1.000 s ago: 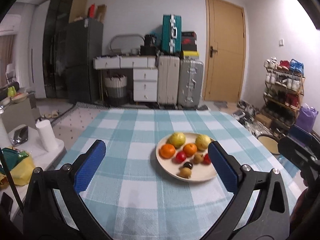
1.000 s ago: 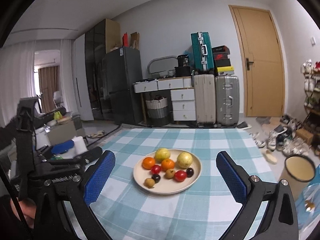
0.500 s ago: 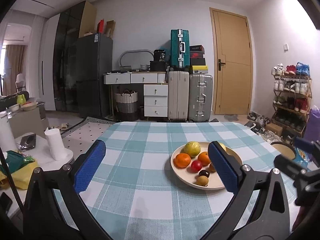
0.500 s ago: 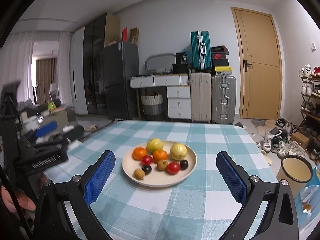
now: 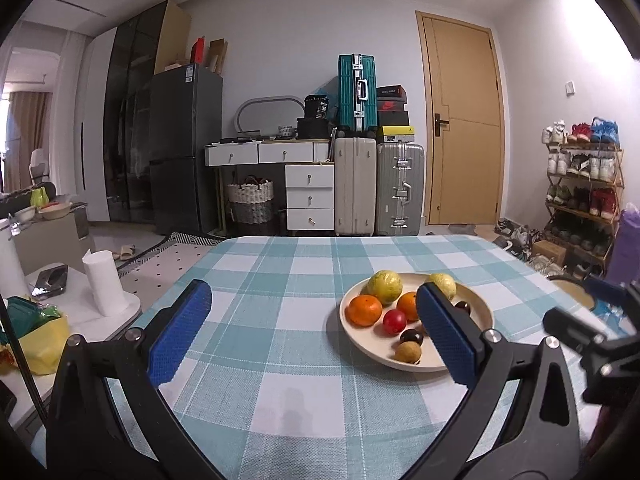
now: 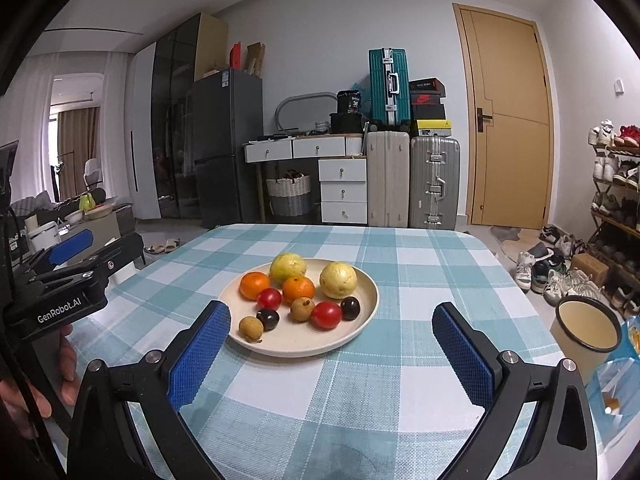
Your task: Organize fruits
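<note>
A cream plate (image 6: 360, 328) (image 5: 372, 348) holds two yellow-green guavas (image 6: 338, 280), two oranges (image 6: 255, 285), two red tomatoes (image 6: 326, 315), dark plums (image 6: 350, 307) and brown longans (image 6: 251, 328). It sits on a teal checked tablecloth (image 6: 420, 280). My right gripper (image 6: 332, 350) is open and empty, low over the cloth just in front of the plate. My left gripper (image 5: 312, 332) is open and empty, left of the plate; its right finger (image 5: 448, 336) hides part of the fruit.
The left gripper's body and the hand holding it show at the left of the right wrist view (image 6: 68, 300). A round bin (image 6: 586, 326) stands on the floor right of the table. A low white side table with a paper roll (image 5: 102, 282) is at the left.
Both grippers have dropped lower and tilted up, so the plate now sits closer and lower in each view. The left gripper has shifted left of the plate. Jaws stay open.
</note>
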{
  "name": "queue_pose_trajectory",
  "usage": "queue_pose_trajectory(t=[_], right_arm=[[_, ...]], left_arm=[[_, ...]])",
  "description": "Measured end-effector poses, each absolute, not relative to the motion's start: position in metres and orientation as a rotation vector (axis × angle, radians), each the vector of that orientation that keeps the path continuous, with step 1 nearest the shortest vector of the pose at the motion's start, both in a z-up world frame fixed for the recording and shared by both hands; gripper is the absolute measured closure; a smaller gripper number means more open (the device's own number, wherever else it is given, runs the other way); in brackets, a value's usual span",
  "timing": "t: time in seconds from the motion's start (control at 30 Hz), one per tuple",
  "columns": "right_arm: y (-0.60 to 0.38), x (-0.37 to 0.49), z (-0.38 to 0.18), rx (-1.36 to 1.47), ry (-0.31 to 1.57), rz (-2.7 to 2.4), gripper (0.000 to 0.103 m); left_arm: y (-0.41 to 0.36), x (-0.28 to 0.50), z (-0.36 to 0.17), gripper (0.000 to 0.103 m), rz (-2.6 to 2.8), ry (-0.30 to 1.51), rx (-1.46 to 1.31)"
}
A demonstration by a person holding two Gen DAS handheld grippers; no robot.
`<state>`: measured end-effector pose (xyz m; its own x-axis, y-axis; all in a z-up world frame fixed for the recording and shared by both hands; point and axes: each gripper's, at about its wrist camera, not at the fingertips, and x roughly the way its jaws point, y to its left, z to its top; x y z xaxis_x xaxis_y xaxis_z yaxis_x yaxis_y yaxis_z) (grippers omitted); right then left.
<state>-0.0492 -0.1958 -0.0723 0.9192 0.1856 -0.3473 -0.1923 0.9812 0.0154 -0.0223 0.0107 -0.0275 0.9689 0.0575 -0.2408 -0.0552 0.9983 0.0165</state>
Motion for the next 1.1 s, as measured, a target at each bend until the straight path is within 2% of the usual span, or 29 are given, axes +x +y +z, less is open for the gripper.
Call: queue_pose_trajectory(t=[0.33,1.1], right_arm=[[-0.193,-0.048,-0.074,-0.030,0.358,0.195,0.000],[-0.191,-0.053,-0.072,-0.042,0.337,0.207,0.000]], left_arm=[[0.018,-0.005,-0.044,0.001,0.054,0.309,-0.015],[0.017,-0.006,-0.045,0.001,0.034,0.305,-0.009]])
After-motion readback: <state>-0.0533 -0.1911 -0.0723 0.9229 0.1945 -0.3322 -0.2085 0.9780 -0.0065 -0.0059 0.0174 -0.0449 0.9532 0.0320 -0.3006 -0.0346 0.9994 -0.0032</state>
